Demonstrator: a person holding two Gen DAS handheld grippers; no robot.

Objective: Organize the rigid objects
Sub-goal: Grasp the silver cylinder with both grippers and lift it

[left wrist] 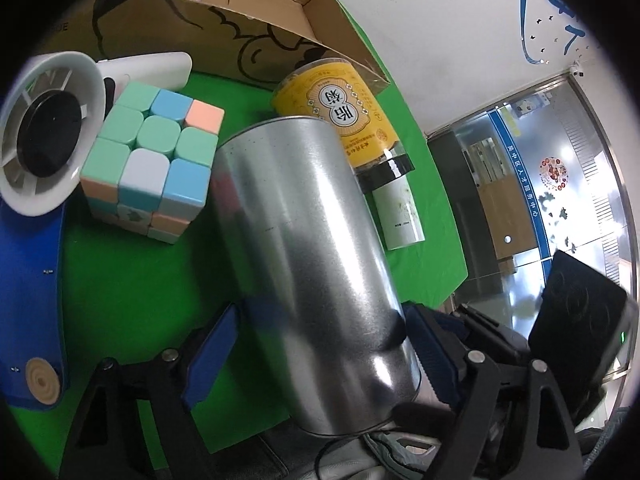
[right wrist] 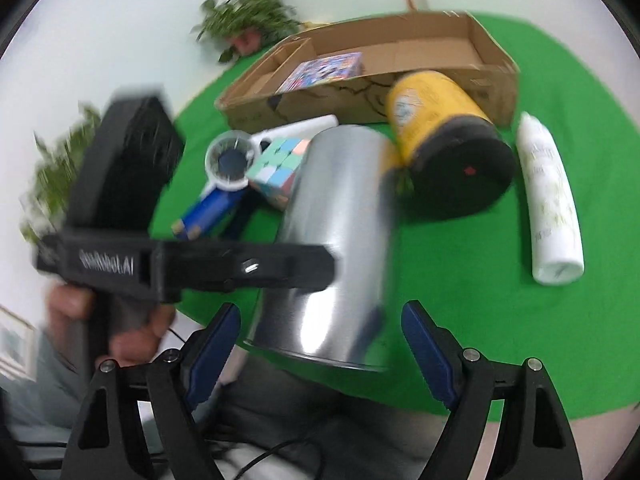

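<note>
Silver tin [left wrist: 308, 264] tilted, base toward camera

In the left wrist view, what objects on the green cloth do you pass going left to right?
White handheld fan → pastel puzzle cube → silver metal can held in the left gripper → white bottle.

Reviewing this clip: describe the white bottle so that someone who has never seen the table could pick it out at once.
Start at the open cardboard box at the back of the green cloth. In front of its right end lies a yellow jar with a black lid; the white bottle lies flat just right of it. It alone is slim and white with faint green print.
</note>
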